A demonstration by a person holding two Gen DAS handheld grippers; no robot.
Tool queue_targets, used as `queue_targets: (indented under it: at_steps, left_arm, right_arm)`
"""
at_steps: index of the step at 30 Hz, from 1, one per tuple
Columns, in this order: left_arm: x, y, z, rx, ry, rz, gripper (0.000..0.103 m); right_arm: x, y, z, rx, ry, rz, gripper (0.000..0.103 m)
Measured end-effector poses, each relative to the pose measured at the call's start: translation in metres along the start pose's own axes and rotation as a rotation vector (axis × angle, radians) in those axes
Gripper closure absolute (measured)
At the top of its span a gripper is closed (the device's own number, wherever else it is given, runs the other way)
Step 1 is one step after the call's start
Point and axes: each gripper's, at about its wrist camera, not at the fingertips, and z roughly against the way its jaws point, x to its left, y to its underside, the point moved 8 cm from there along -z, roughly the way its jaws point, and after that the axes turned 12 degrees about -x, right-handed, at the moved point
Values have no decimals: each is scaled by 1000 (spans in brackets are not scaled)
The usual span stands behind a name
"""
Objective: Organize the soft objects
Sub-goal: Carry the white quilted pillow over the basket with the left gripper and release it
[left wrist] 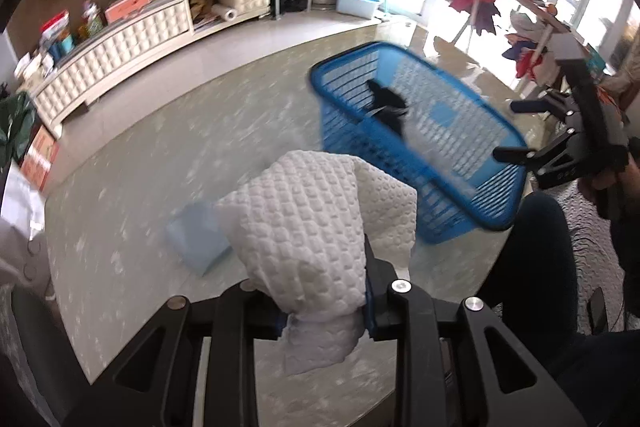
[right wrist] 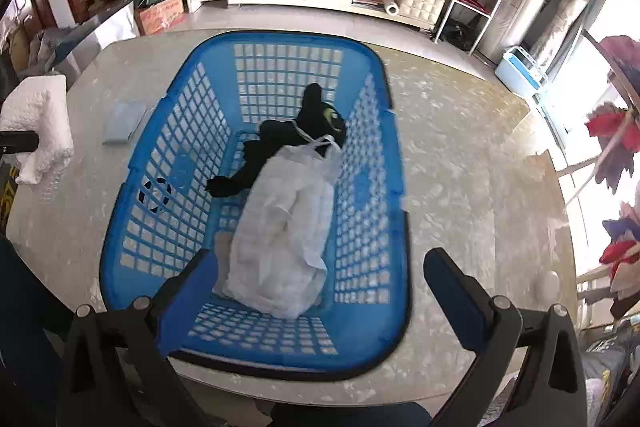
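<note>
white quilted cloth: bunched, lower centre | blue basket: centre, upright | black soft toy and white bag: inside basket, touching

Left wrist cam sits close behind its own fingers, tilted down across the table toward the basket. Right wrist cam hangs right over the basket, looking steeply down into it. Both catch the basket, the table and the cabinet behind.
</note>
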Motion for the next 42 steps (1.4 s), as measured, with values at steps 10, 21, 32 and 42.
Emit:
queue_targets:
  at_steps: [10, 21, 32, 42]
  left_arm:
    - [-49, -46, -9, -23, 39, -72, 77]
    - [-91, -62, -46, 27, 99, -143, 77]
    - [-116, -59, -82, 78, 150, -227, 77]
    - [-127, -48, -119, 79, 218, -304, 77]
  right_arm:
    - [-29, 19, 12, -32, -4, -119, 0]
    - [-38, 23, 14, -52, -20, -142, 0]
    - [-48, 28, 10, -60, 6, -136, 0]
    - [-49, 29, 3, -52, -15, -155, 0]
